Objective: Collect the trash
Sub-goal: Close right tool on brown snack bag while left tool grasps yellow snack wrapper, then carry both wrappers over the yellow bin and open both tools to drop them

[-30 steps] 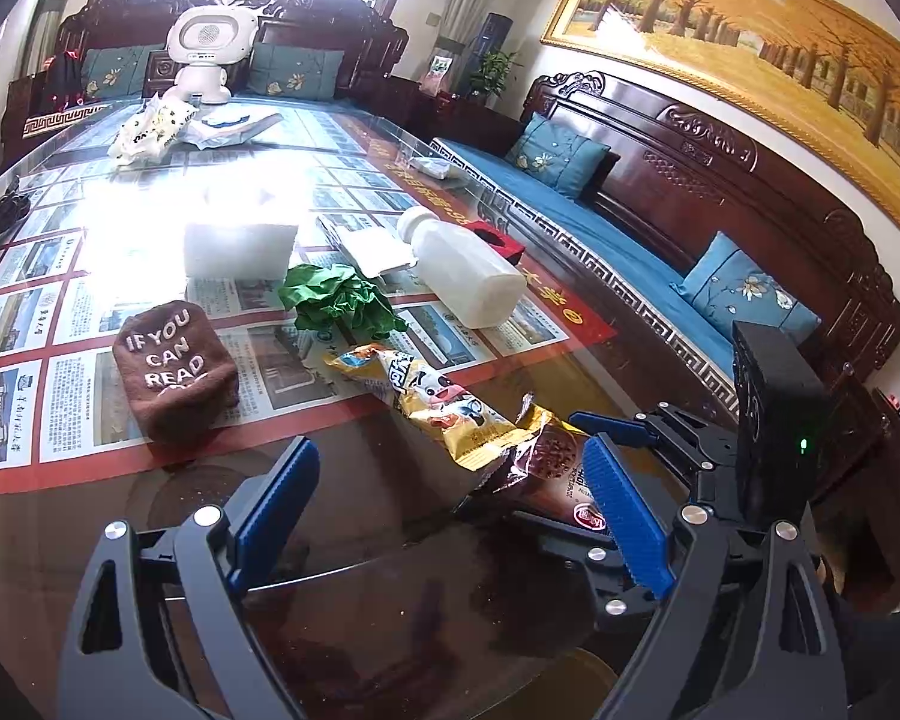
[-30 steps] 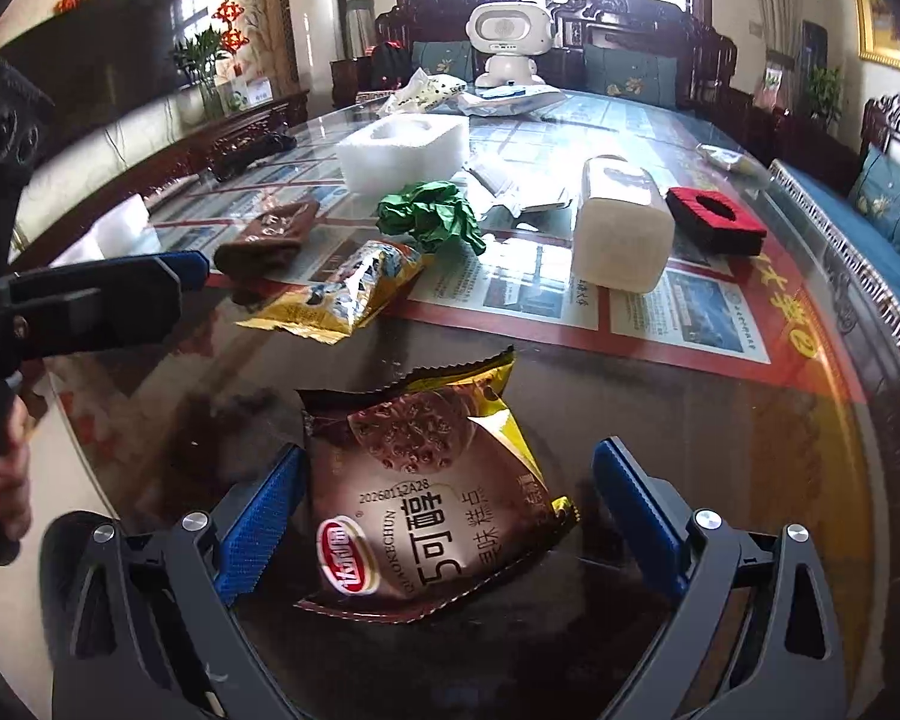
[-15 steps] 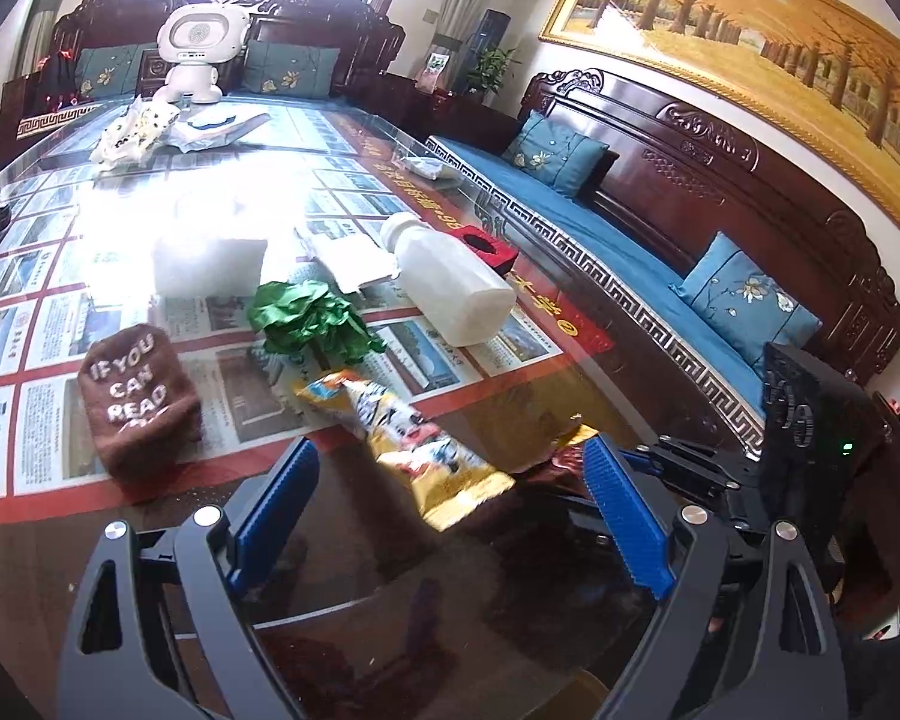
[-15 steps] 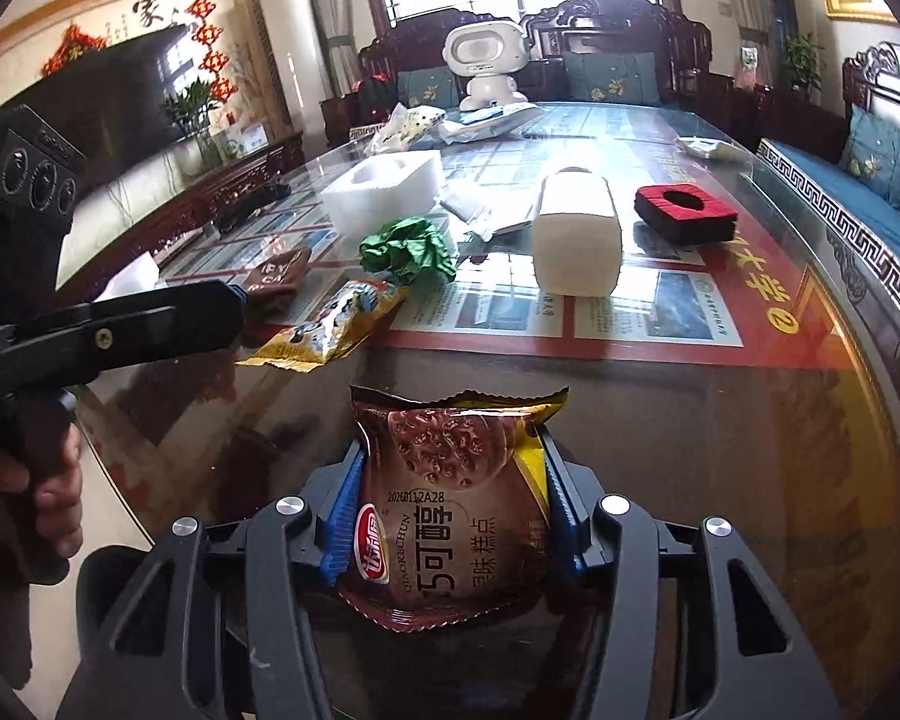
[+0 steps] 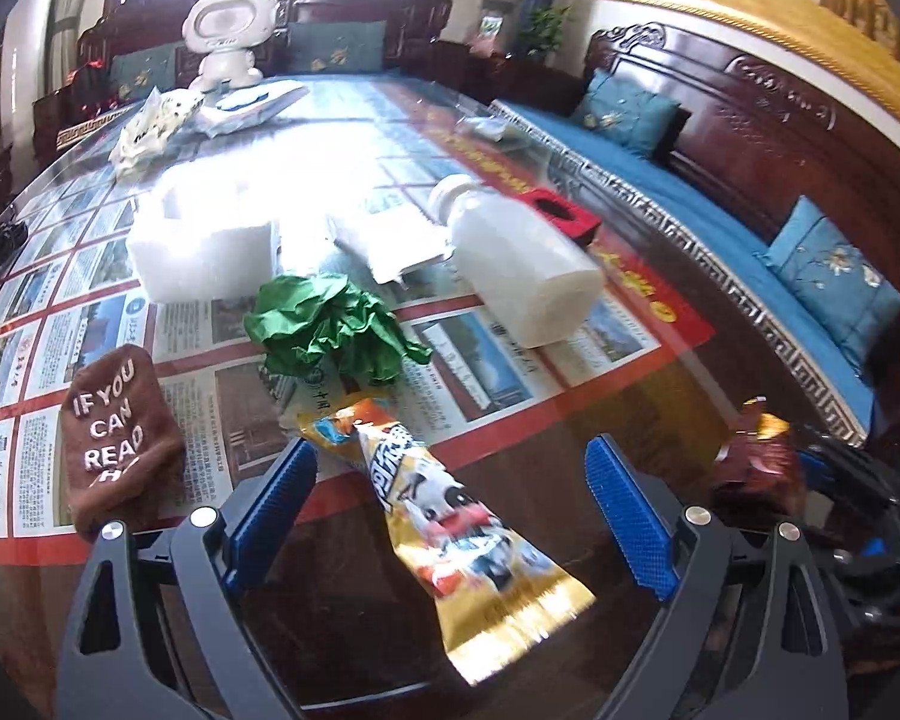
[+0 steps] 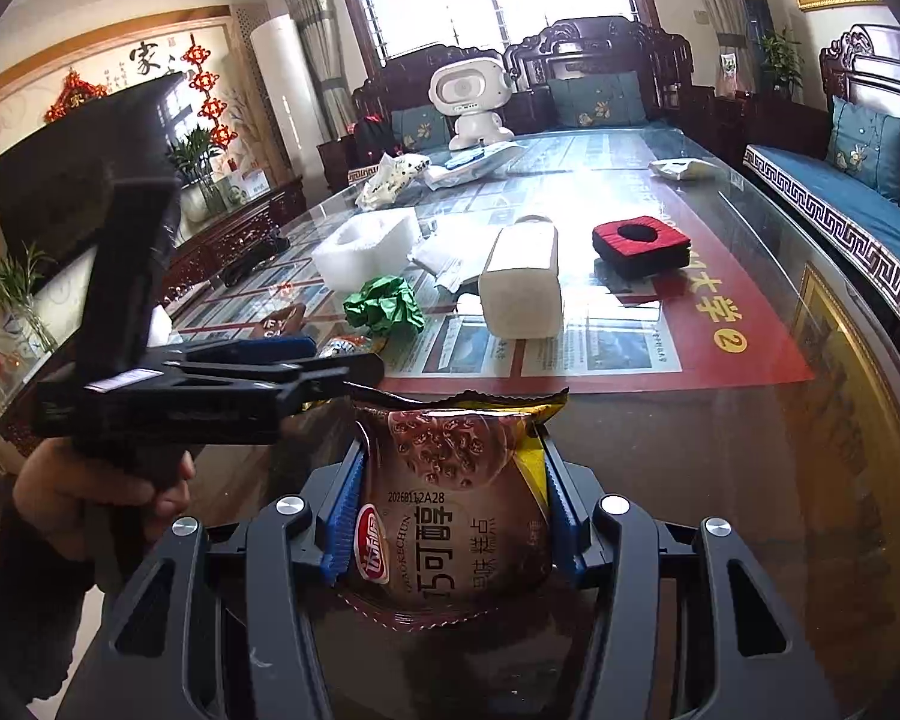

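My right gripper [image 6: 453,516] is shut on a brown chocolate snack bag [image 6: 453,510], held above the glass table; the bag also shows at the right in the left wrist view [image 5: 756,462]. My left gripper [image 5: 450,510] is open, its blue pads on either side of a yellow snack wrapper [image 5: 456,534] lying flat on the table. Beyond it lie crumpled green paper [image 5: 330,330], a white plastic bottle [image 5: 522,264] on its side, a white foam block [image 5: 204,246] and white paper [image 5: 396,246].
A brown sock with white lettering [image 5: 117,438] lies left of the wrapper. A red and black foam piece [image 6: 639,246] sits right of the bottle. A white toy robot [image 6: 471,96] and more wrappers stand at the far end. A blue-cushioned wooden bench [image 5: 750,222] runs along the right.
My right gripper closed on the brown snack bag and lifted it slightly. My left gripper moved forward so the yellow wrapper now lies between its open fingers.
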`<control>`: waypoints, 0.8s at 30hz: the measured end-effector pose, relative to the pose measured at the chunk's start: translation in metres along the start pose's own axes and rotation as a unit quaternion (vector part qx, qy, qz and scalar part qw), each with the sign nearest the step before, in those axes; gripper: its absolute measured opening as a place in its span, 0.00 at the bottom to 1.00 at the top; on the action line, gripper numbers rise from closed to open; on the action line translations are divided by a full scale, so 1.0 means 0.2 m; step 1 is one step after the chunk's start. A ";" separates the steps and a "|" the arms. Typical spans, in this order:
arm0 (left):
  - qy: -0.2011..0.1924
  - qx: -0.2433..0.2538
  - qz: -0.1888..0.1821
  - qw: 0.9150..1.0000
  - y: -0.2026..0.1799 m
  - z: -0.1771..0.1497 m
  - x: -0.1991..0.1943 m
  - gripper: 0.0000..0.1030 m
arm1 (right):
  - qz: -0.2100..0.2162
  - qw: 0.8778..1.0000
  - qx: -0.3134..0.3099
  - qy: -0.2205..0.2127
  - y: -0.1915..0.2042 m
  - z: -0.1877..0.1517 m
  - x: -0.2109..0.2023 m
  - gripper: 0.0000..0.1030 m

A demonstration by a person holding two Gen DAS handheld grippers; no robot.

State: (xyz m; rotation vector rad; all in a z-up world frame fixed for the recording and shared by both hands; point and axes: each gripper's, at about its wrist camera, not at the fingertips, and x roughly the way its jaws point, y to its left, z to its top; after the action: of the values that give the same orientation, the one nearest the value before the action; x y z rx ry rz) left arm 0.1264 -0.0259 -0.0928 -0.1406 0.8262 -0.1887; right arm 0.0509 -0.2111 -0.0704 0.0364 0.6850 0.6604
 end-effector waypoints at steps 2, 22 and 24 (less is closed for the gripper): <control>0.011 -0.007 0.008 1.000 0.01 0.00 0.03 0.71 | 0.001 1.000 0.002 -0.003 -0.01 0.00 -0.01 0.49; -0.013 0.002 -0.050 0.999 -0.04 -0.19 -0.22 0.25 | 0.007 1.000 0.003 -0.006 0.03 -0.06 -0.14 0.49; -0.016 0.006 -0.054 0.998 -0.05 -0.23 -0.28 0.25 | 0.011 1.000 0.000 -0.007 0.06 -0.08 -0.18 0.49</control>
State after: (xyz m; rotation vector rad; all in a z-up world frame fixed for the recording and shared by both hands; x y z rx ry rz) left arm 0.0536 -0.0257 -0.0808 -0.1771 0.7855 -0.2911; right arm 0.0141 -0.2260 -0.0599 0.0481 0.6726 0.6808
